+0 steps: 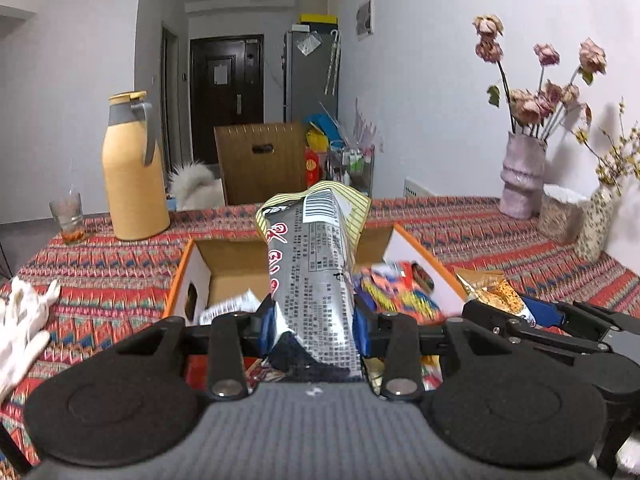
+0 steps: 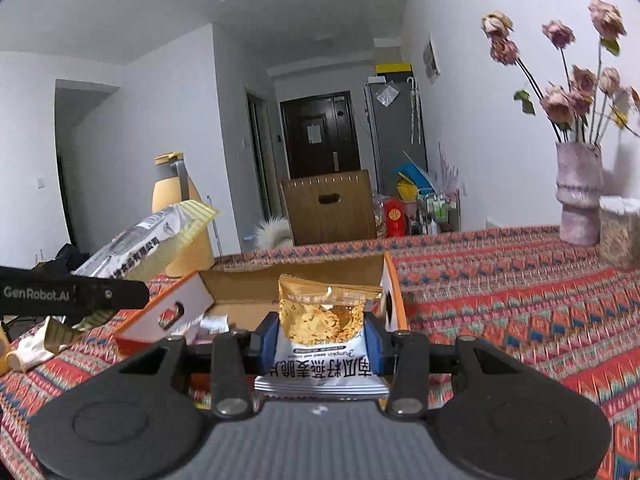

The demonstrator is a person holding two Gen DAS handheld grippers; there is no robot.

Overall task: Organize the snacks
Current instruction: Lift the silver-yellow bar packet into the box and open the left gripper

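Snacks are held up in both grippers above a patterned tablecloth [image 1: 120, 264]. The left gripper [image 1: 314, 322] is clamped on a long silver packet [image 1: 316, 264] with black print and a yellow-striped top edge; the packet stands nearly upright between the blue pads [image 1: 267, 326], which press on its lower part. The right gripper [image 2: 320, 344] is clamped on a small packet of oat crisps [image 2: 326, 320], orange on top and white below, its blue pads pressing on both sides.

Just beyond both packets an open cardboard box [image 1: 224, 264] with orange edges and a hand-hole in its side stands on the table. In the left wrist view a few colourful wrappers [image 1: 396, 292] show at the box's right side; whether they lie inside it cannot be told.

Further out on the table stand a yellow jug [image 1: 134, 176] with a grey handle and a drinking glass [image 1: 68, 214] on the left, and a pink vase [image 1: 522, 176] of dried roses at the right. A white glove [image 1: 24, 320] lies at the left edge.
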